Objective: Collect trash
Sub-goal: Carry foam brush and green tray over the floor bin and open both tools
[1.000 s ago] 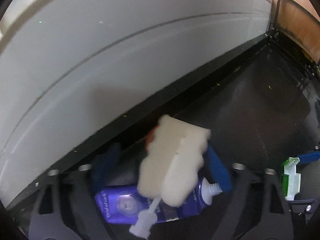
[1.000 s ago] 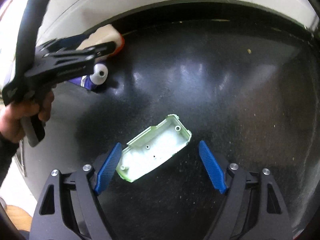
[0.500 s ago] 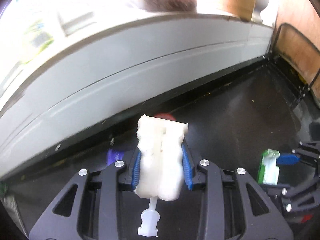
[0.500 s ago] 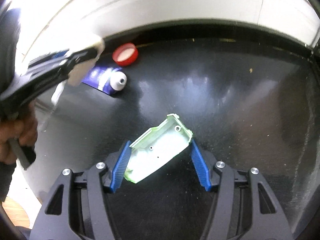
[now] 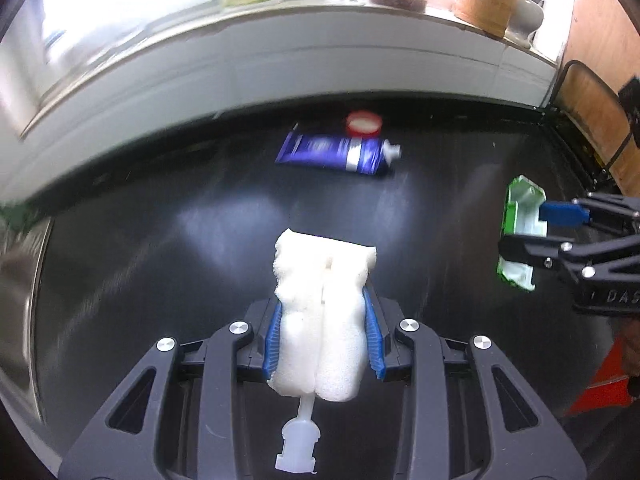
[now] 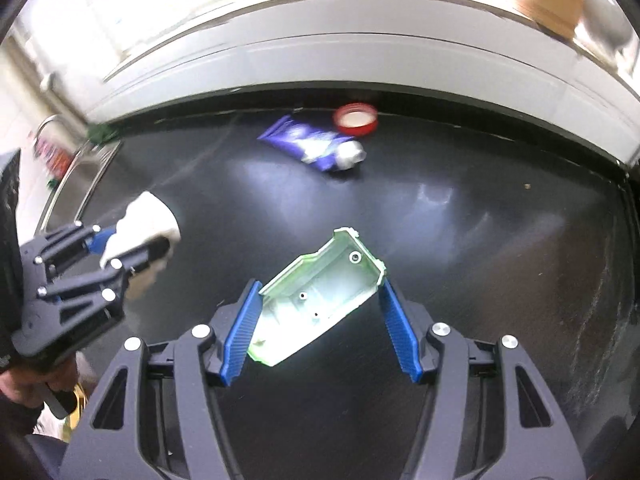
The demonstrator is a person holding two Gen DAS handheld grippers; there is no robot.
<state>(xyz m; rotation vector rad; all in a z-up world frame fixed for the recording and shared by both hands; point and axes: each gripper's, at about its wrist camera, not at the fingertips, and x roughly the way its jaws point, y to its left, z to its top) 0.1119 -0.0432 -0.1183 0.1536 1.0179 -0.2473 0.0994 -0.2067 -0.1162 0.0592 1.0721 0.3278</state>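
Strong daylight is being let in from the window behind, blown out white. Soft glare patches are being reflected off the black counter. Edges are being bent by fisheye distortion; the sill and far objects are being smeared by motion blur.
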